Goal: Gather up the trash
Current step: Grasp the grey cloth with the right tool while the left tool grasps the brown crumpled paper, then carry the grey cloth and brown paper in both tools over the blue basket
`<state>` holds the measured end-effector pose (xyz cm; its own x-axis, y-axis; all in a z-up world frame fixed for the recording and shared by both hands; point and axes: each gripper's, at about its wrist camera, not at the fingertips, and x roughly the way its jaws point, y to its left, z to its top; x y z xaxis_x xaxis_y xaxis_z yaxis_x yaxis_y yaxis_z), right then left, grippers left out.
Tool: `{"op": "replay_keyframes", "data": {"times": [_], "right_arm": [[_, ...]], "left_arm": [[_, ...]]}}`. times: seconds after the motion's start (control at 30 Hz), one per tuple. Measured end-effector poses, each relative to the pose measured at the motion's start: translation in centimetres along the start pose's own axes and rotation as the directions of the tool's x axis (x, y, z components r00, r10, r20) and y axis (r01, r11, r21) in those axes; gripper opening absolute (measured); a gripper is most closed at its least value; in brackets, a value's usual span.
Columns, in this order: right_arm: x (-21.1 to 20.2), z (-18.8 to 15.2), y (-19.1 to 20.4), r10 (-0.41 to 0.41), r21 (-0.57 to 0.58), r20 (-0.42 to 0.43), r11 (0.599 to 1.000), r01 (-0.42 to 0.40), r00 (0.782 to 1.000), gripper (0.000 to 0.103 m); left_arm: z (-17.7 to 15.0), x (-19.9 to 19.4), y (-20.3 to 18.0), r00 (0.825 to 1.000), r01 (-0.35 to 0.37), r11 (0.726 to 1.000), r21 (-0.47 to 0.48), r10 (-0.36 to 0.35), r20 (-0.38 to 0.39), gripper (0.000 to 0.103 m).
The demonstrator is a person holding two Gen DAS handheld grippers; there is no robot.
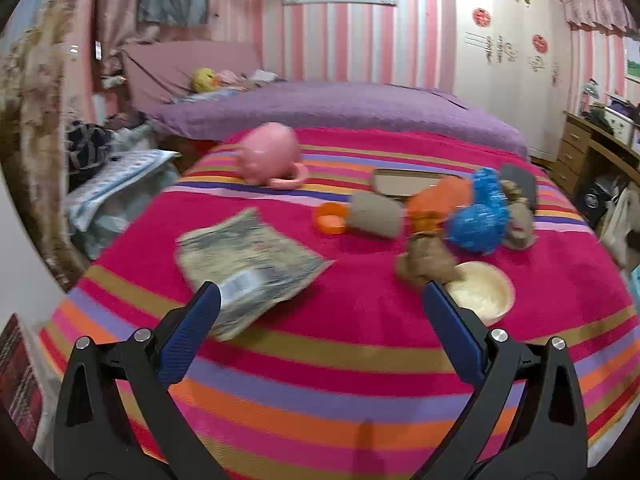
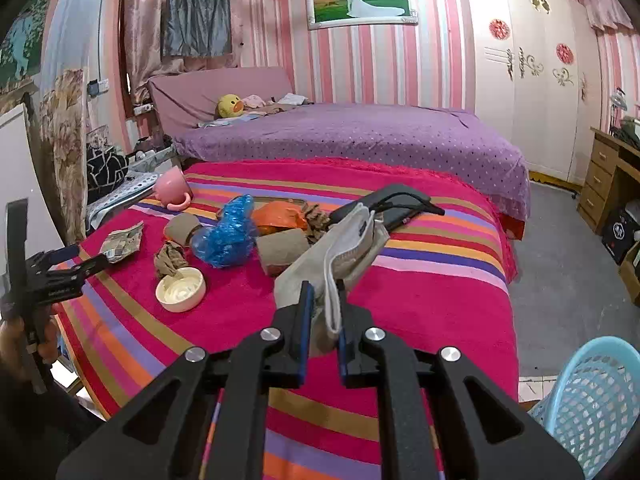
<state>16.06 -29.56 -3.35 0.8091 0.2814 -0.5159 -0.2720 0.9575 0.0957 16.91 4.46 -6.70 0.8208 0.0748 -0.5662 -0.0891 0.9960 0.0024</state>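
My right gripper (image 2: 324, 292) is shut on a limp grey sock (image 2: 340, 248), which hangs lifted above the striped blanket (image 2: 420, 300). My left gripper (image 1: 322, 288) stands open and holds nothing, low over the blanket between a crumpled paper packet (image 1: 248, 256) and a white bowl (image 1: 482, 292). In the right wrist view the left gripper (image 2: 76, 260) shows at the far left, held by a hand. A litter pile lies mid-bed: a blue plastic bag (image 2: 228, 236), an orange bag (image 2: 280, 218), a brown stocking (image 2: 170, 260) and a cardboard tube (image 2: 182, 228).
A light blue mesh basket (image 2: 596, 404) stands on the floor at the bed's near right corner. A pink mug (image 2: 172, 188) lies tipped at the far left of the blanket. A black object (image 2: 396, 200) lies behind the sock. A purple bed (image 2: 360, 132) lies beyond.
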Motion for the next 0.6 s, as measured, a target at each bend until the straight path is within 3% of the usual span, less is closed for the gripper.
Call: {"op": "replay_keyframes", "data": {"times": [0.1, 0.27, 0.47, 0.6], "right_arm": [[0.1, -0.2, -0.6, -0.010, 0.005, -0.005, 1.000, 0.011, 1.000, 0.011], [0.1, -0.5, -0.9, -0.017, 0.013, -0.007, 1.000, 0.018, 1.000, 0.011], [-0.1, -0.9, -1.3, -0.015, 0.034, -0.003, 0.999, 0.015, 1.000, 0.011], [0.0, -1.0, -1.3, -0.018, 0.027, -0.001, 0.999, 0.018, 1.000, 0.011]], "left_arm": [[0.9, 1.1, -2.2, 1.000, 0.011, 1.000, 0.028, -0.011, -0.023, 0.098], [2.0, 3.7, -4.2, 0.995, 0.047, 0.999, 0.023, -0.045, -0.086, 0.088], [1.9, 6.2, -5.7, 0.989, 0.067, 0.998, 0.014, -0.064, -0.136, 0.069], [1.8, 7.3, -5.7, 0.981, 0.094, 0.995, -0.021, -0.096, -0.166, 0.051]]}}
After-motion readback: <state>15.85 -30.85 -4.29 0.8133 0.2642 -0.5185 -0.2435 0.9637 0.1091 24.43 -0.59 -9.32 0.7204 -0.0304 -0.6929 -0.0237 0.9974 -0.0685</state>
